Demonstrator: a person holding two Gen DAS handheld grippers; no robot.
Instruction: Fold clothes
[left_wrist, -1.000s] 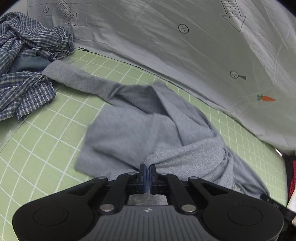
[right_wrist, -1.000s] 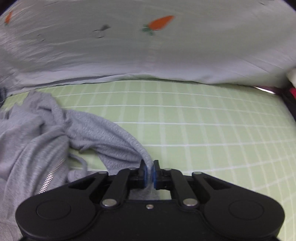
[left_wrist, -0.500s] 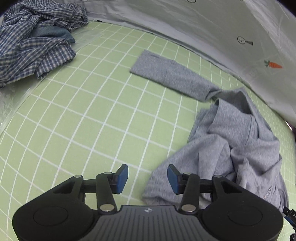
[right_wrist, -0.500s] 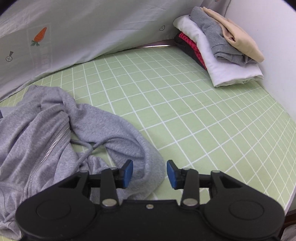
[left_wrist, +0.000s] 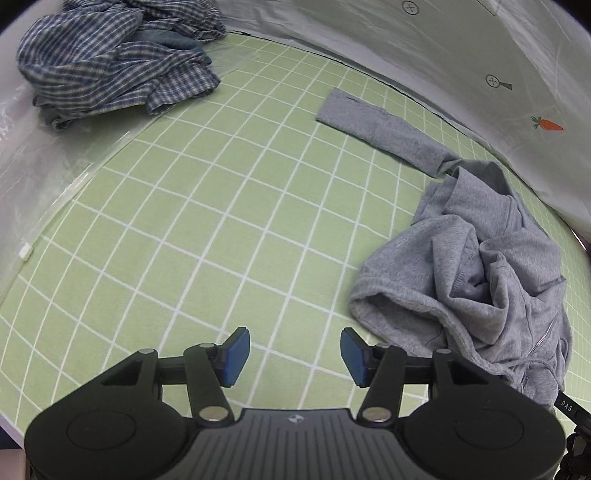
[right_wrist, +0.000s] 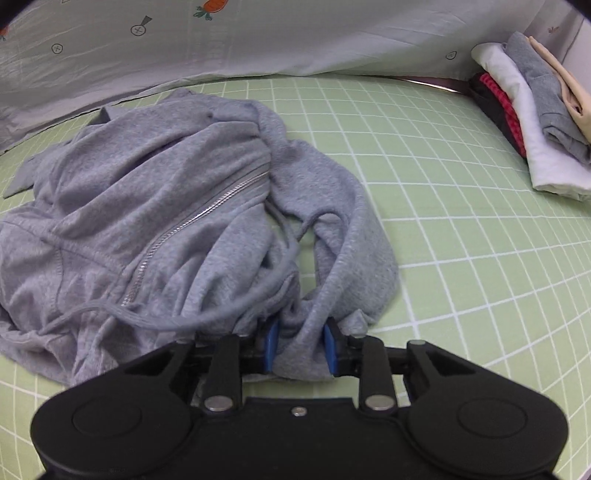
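Both hand-held grippers released moments ago; now my right hand-held gripper (right_wrist: 300, 345) is closing on the crumpled grey zip hoodie (right_wrist: 177, 206) while my left hand-held gripper (left_wrist: 293, 356), opening and empty, hovers over the green gridded mat (left_wrist: 221, 221), so I'm regrasping to spread it.

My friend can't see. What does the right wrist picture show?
A crumpled grey zip hoodie lies on a green checked mat, and the right tool is closing its blue pads on a fold of it. Folded clothes are stacked at the far right.
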